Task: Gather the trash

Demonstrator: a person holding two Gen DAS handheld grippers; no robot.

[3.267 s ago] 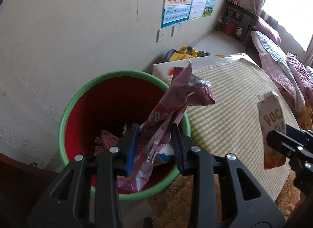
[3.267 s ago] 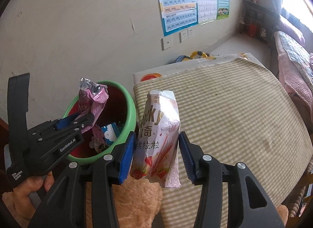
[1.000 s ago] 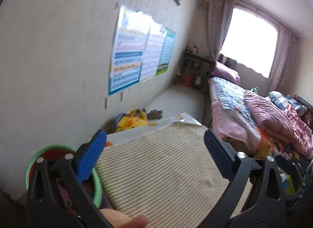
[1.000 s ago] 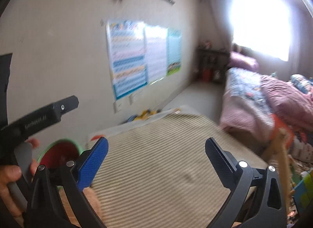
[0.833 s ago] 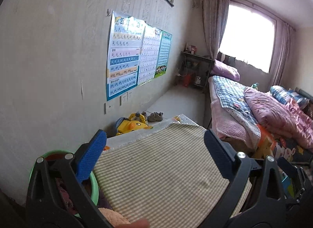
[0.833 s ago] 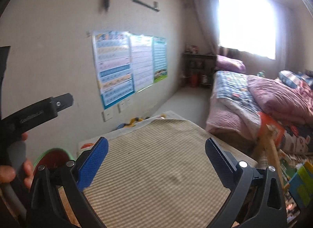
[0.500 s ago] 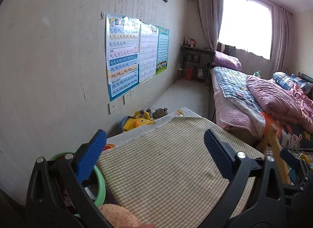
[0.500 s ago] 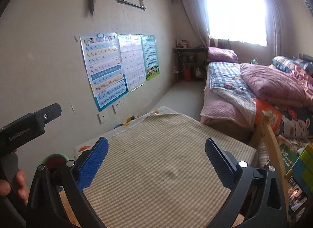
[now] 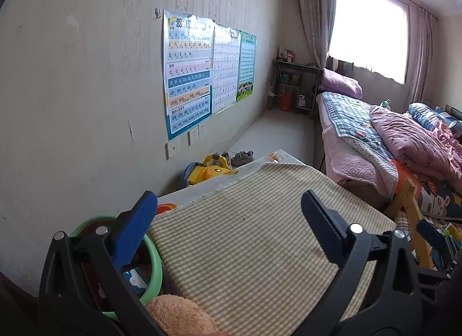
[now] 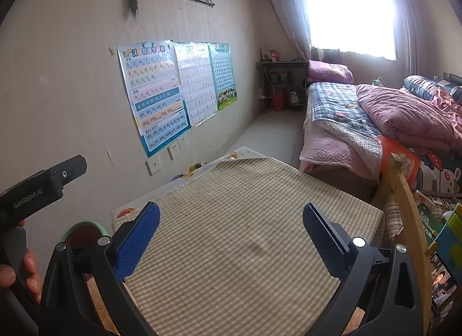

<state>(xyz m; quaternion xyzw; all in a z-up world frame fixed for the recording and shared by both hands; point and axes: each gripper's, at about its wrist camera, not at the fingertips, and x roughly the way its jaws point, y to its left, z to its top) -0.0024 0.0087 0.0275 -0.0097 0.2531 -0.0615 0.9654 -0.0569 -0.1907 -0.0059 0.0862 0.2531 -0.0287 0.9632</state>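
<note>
My left tongs [image 9: 231, 220] are spread wide and hold nothing, and so are my right tongs [image 10: 231, 222]; both hang over the bare checked tabletop [image 9: 245, 238]. The green-rimmed bin [image 9: 154, 266] sits at about eight o'clock off the tabletop's edge, against the wall, with wrappers [image 9: 134, 278] lying inside it. From the right wrist view only a sliver of its rim shows. My left hand [image 10: 17, 269] grips its handle.

bin [image 9: 154, 263] — mostly hidden by left tool [image 9: 228, 232] | contents unclear
</note>
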